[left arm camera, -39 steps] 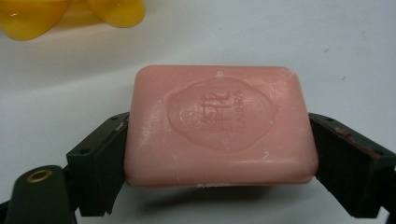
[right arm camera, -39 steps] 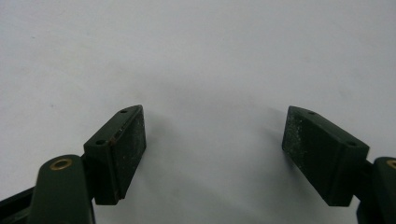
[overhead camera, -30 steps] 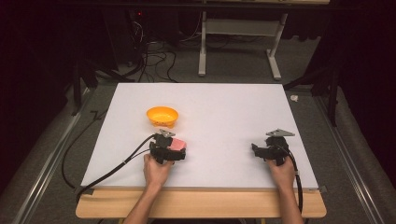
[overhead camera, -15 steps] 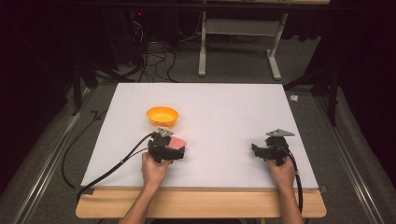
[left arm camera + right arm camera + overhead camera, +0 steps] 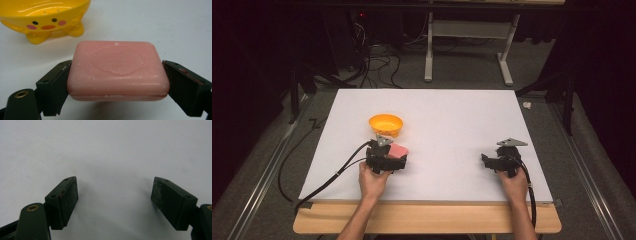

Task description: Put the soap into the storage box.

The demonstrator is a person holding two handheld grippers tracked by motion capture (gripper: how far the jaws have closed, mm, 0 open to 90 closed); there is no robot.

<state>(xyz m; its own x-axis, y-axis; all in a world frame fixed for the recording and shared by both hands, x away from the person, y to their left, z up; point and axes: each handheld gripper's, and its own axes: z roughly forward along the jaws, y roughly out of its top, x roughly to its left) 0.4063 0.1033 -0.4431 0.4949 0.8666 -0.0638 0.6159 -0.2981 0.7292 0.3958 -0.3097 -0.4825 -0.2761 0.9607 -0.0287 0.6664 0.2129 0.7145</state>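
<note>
A lab: white-topped table amid dark curtains, floor cables and a desk frame.

Both forearms come in from the near edge of the table, each hand wrapped around a gripper body. Left gripper sits left of centre, cable trailing off to the left, jaws pressed against both sides of a pink soap bar. Right gripper is low at the right, jaws wide apart, nothing between them.

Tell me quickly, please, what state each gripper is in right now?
Left gripper: shut on the pink soap bar.
Right gripper: open, holding nothing.
</note>
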